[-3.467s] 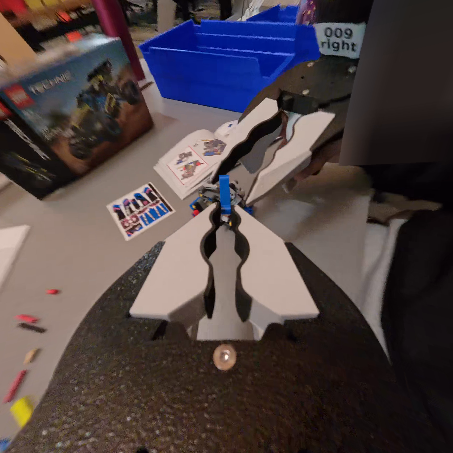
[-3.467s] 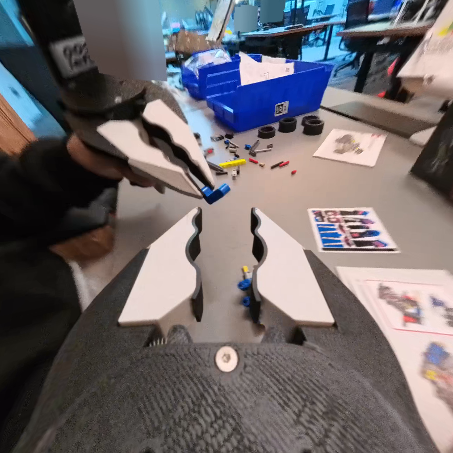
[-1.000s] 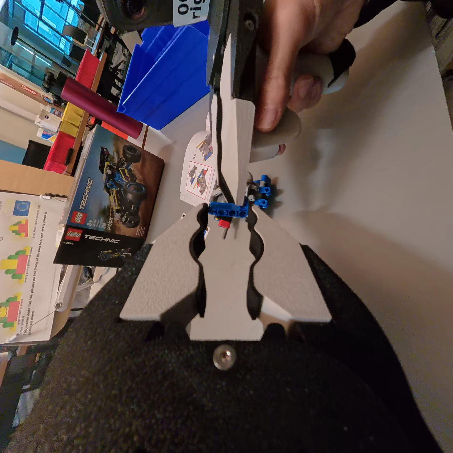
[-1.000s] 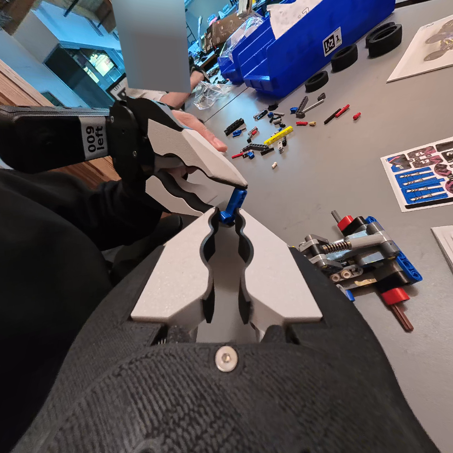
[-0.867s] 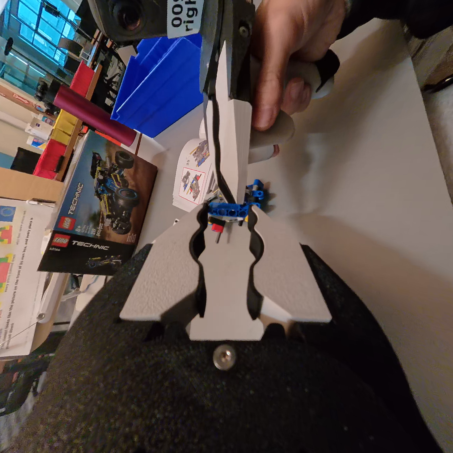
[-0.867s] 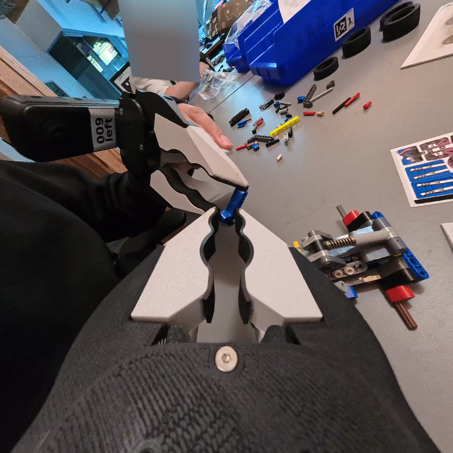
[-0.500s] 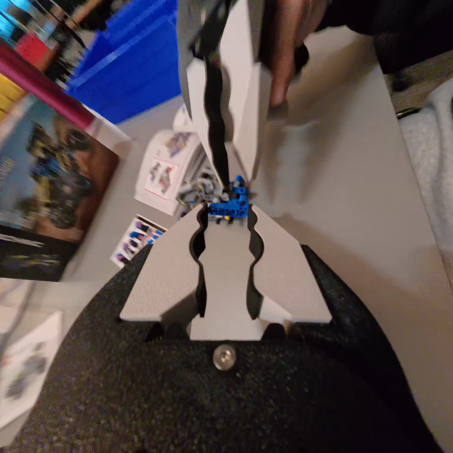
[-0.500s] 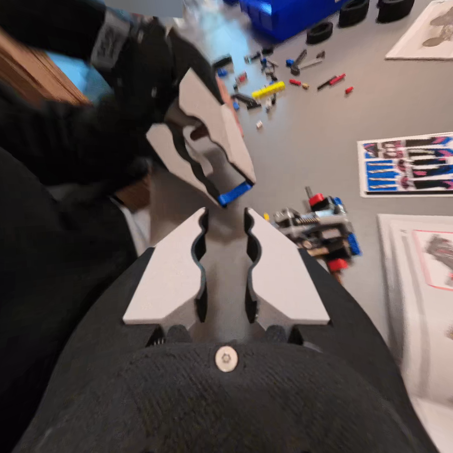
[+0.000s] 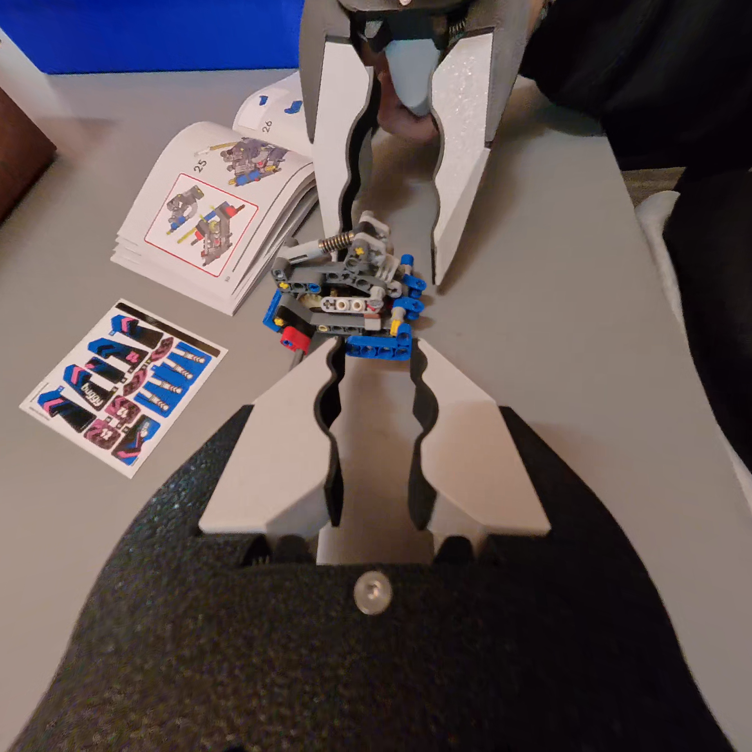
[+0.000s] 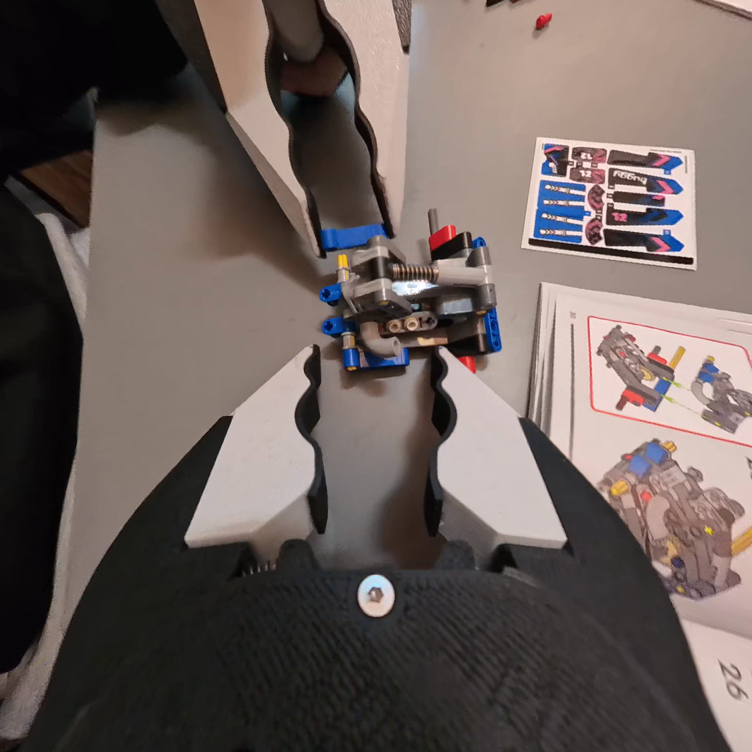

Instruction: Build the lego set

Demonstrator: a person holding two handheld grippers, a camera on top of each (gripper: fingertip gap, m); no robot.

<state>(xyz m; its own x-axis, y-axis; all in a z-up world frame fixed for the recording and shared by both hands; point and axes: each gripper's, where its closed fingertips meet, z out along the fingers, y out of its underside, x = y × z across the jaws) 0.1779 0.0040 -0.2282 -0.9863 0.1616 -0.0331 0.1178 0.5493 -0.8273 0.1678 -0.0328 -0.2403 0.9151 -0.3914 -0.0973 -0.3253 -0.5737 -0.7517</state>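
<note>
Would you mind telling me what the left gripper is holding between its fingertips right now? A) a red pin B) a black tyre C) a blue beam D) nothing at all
C: in the right wrist view, the left gripper has a blue beam spanning its fingertips, held right against the partly built model on the table.

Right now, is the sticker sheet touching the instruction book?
Apart. The left wrist view shows a strip of bare grey table between the sticker sheet and the open instruction book.
</note>
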